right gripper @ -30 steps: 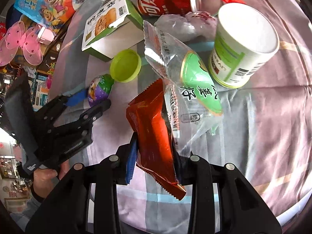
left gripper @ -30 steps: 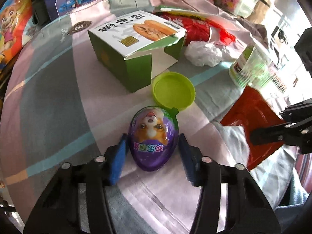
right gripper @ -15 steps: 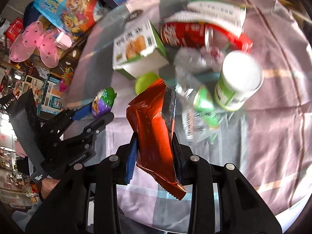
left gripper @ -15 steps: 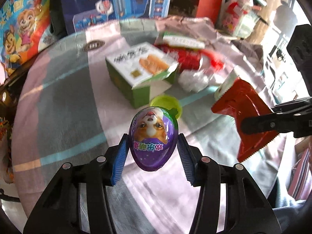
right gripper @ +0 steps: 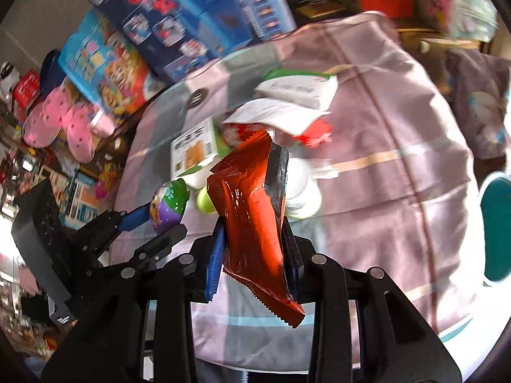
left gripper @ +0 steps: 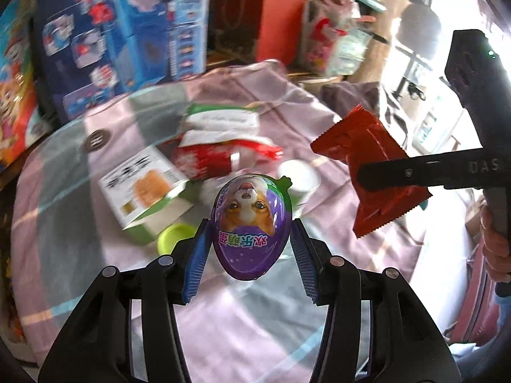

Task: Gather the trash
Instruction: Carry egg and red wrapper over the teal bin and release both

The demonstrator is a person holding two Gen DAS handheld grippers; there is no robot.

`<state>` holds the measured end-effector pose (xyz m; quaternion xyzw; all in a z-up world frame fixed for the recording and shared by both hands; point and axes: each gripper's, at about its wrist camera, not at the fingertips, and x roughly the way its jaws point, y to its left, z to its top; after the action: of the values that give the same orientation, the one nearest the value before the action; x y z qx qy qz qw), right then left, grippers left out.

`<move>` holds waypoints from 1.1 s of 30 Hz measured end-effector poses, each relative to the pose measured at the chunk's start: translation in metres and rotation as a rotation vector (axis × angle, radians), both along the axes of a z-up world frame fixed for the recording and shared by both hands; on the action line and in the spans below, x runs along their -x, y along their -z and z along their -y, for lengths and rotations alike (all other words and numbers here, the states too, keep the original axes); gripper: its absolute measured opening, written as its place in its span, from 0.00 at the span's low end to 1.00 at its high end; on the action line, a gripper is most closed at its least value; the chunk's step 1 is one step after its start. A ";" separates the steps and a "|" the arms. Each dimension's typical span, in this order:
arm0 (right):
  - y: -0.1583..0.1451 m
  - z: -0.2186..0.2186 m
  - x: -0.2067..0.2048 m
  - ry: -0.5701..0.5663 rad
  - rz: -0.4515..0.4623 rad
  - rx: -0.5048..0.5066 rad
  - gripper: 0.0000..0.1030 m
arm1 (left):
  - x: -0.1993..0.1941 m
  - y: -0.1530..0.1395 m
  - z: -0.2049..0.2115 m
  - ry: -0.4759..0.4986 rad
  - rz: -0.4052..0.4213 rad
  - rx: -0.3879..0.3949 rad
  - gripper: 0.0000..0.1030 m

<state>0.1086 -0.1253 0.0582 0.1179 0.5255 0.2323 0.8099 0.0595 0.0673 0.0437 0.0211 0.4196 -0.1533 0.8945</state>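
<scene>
My left gripper [left gripper: 250, 252] is shut on a purple plastic egg [left gripper: 250, 226] with a dog picture, held well above the table. It also shows in the right wrist view [right gripper: 169, 207]. My right gripper [right gripper: 254, 249] is shut on a red foil wrapper [right gripper: 255, 223], lifted above the table; the wrapper also shows in the left wrist view [left gripper: 373, 166]. On the cloth below lie a green-and-white box [left gripper: 143, 188], a lime lid [left gripper: 174, 237], a red can [left gripper: 220, 156], a white cup [left gripper: 300, 175] and white packets [left gripper: 220, 121].
The table has a pink-and-grey striped cloth [right gripper: 399, 166]. Toy boxes [left gripper: 127, 32] and a red bag [left gripper: 271, 12] stand behind it. A teal bin rim [right gripper: 495, 229] shows at the right edge. A grey cloth [right gripper: 479, 102] lies at the far right.
Both grippers have risen from the table, the left carrying the egg and the right carrying the red wrapper. The table items now look smaller and farther away.
</scene>
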 end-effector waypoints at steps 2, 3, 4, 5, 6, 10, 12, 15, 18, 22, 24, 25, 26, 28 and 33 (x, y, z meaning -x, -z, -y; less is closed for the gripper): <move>0.002 0.018 0.000 0.030 -0.004 0.000 0.30 | -0.004 -0.002 0.020 0.029 0.003 -0.001 0.50; 0.005 0.028 0.000 0.047 -0.006 0.000 0.30 | -0.007 -0.002 0.031 0.046 0.005 -0.001 0.50; 0.007 0.041 -0.001 0.068 -0.007 -0.001 0.30 | -0.009 -0.003 0.039 0.057 0.004 -0.002 0.50; 0.009 0.052 -0.002 0.086 -0.008 -0.004 0.30 | -0.012 -0.002 0.049 0.070 0.003 -0.004 0.50; 0.010 0.063 -0.002 0.104 -0.008 -0.007 0.30 | -0.014 -0.003 0.058 0.081 0.002 -0.006 0.50; 0.016 0.120 -0.001 0.197 -0.001 -0.027 0.30 | -0.029 -0.003 0.107 0.147 -0.013 -0.003 0.50; 0.019 0.149 0.000 0.248 0.009 -0.034 0.30 | -0.035 -0.002 0.128 0.179 -0.023 0.002 0.50; 0.025 0.199 0.005 0.337 0.022 -0.041 0.30 | -0.047 0.001 0.177 0.250 -0.038 -0.010 0.50; 0.036 0.250 0.010 0.425 0.022 -0.045 0.30 | -0.055 0.009 0.222 0.313 -0.059 -0.026 0.50; 0.053 0.312 0.016 0.535 -0.003 -0.051 0.30 | -0.064 0.022 0.276 0.384 -0.087 -0.052 0.50; 0.062 0.337 0.019 0.583 -0.016 -0.056 0.30 | -0.069 0.030 0.303 0.420 -0.105 -0.065 0.50; 0.066 0.347 0.020 0.600 -0.019 -0.055 0.30 | -0.070 0.033 0.310 0.432 -0.110 -0.070 0.50; 0.070 0.357 0.020 0.617 -0.025 -0.050 0.30 | -0.072 0.037 0.322 0.447 -0.118 -0.077 0.50; 0.078 0.372 0.020 0.643 -0.038 -0.040 0.30 | -0.077 0.044 0.342 0.472 -0.132 -0.088 0.50; 0.105 0.398 0.012 0.685 -0.095 -0.019 0.32 | -0.092 0.064 0.385 0.518 -0.171 -0.107 0.50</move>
<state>0.0963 -0.5237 -0.0466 0.3055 0.4903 -0.0541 0.8144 0.1514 -0.3173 -0.0199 0.1615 0.4817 -0.3556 0.7845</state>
